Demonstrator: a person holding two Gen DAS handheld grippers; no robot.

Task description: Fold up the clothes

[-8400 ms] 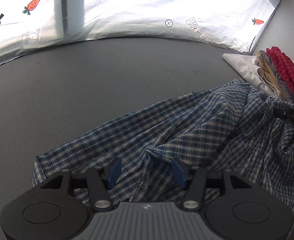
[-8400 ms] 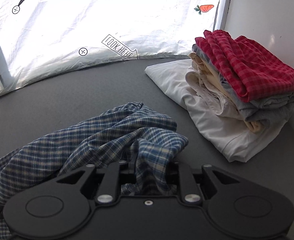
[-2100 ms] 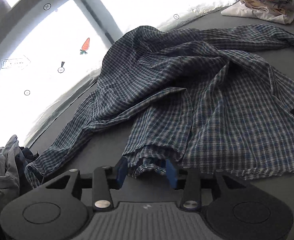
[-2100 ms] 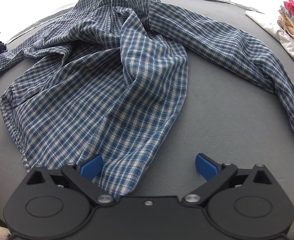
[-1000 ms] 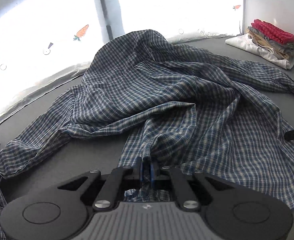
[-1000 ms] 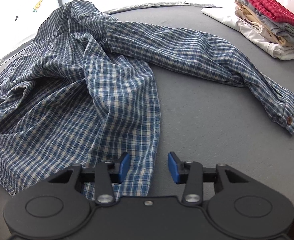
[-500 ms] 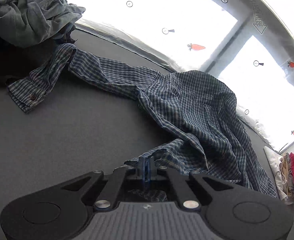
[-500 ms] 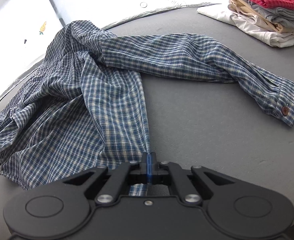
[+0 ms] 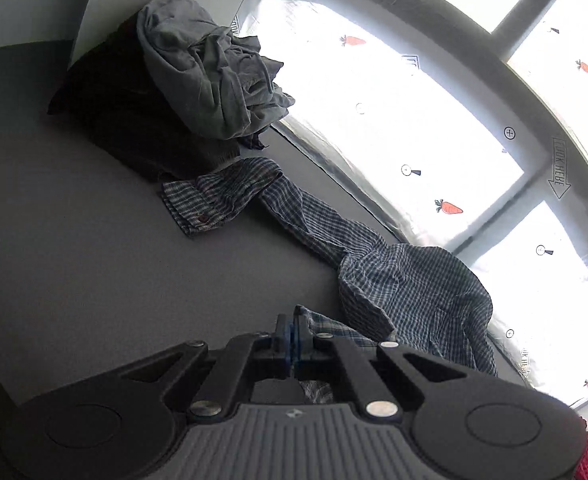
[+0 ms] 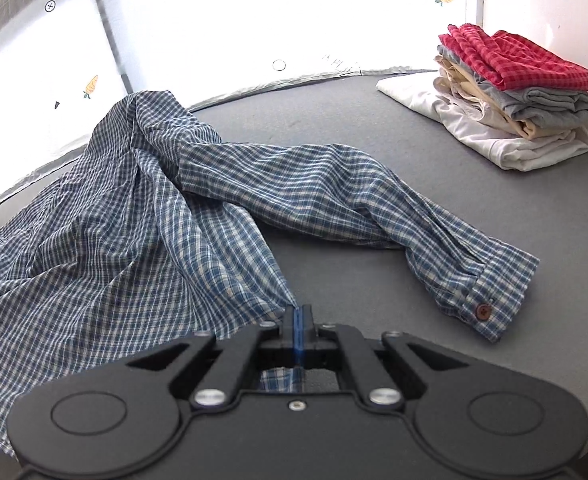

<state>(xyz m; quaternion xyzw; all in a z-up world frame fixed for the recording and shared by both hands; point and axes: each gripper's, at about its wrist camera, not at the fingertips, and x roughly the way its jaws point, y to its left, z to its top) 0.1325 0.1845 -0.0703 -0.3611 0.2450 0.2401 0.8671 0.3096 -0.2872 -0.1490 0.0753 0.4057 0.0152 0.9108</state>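
A neat stack of folded clothes [image 10: 514, 92] sits far right on the grey worktop [image 10: 374, 120]; the blue-checked cotton shirt [image 10: 153, 220] sprawls unfolded, its hem pinched by left tool [image 9: 292, 338] and right tool [image 10: 298, 320].

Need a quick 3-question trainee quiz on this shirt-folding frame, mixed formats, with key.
1. True or false: both the left gripper and right gripper are shut on the plaid shirt.
2. What tops the folded stack? A) red checked garment B) green towel C) black jeans
3. Fill in: the sleeve cuff carries a brown ____.

Key: 1 true; 2 A; 3 button.
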